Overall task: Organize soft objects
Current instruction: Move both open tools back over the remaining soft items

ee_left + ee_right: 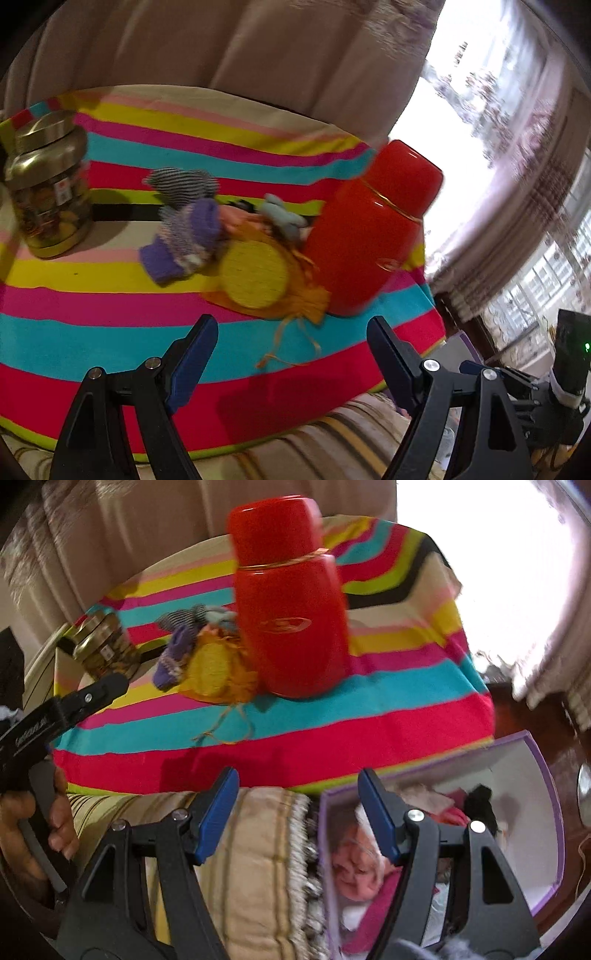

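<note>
A pile of soft things lies on the striped cloth (110, 302): a purple sock (184, 240), a striped sock (181, 184), a light blue plush (282, 218) and a yellow pad in an orange mesh pouch (255, 275). The pile also shows in the right wrist view (207, 657). My left gripper (291, 354) is open and empty, just short of the pouch. My right gripper (297, 812) is open and empty, above the table's near edge and a purple-rimmed box (532, 849) that holds soft items.
A red flask (369, 229) stands upright right of the pile, touching the pouch. A gold-lidded jar (51, 184) stands at the left. Curtains hang behind. The left gripper shows at the left of the right wrist view (74, 701).
</note>
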### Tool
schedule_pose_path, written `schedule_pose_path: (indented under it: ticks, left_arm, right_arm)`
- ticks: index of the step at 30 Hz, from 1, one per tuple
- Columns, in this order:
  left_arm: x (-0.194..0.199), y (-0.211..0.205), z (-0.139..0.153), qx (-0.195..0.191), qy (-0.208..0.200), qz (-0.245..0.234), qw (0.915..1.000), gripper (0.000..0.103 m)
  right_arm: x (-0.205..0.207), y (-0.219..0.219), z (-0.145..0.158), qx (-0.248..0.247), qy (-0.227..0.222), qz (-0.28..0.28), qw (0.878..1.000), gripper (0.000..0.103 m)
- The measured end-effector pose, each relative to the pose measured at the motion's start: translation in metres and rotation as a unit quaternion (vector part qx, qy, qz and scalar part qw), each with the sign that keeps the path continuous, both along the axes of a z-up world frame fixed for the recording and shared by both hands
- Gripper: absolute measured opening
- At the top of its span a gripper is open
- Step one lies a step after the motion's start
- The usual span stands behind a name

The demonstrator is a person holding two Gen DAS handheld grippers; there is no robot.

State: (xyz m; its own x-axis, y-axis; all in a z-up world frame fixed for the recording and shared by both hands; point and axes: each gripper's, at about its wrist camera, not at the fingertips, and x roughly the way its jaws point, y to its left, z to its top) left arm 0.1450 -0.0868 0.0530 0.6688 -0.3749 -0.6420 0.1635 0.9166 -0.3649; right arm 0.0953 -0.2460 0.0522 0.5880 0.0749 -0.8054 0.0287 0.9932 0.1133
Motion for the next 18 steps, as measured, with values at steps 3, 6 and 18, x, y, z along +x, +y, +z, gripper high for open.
schedule_pose_path:
  ticks: [3,6,18]
  left_arm:
    - [0.006,0.015,-0.002,0.0,0.002,0.018,0.9998,0.084]
    - [0.011,0.031,-0.004,0.0,0.006,0.036,0.9993,0.084]
    - [0.051,0.068,-0.028,0.012,0.021,0.054,0.9983,0.083]
  right_arm:
    - [0.01,0.015,-0.001,-0.007,-0.002,0.017,1.0,0.07]
    - [0.025,0.031,-0.006,-0.014,0.0,0.037,0.999,0.07]
    - [0.072,0.098,-0.02,-0.07,-0.012,0.111,0.991,0.07]
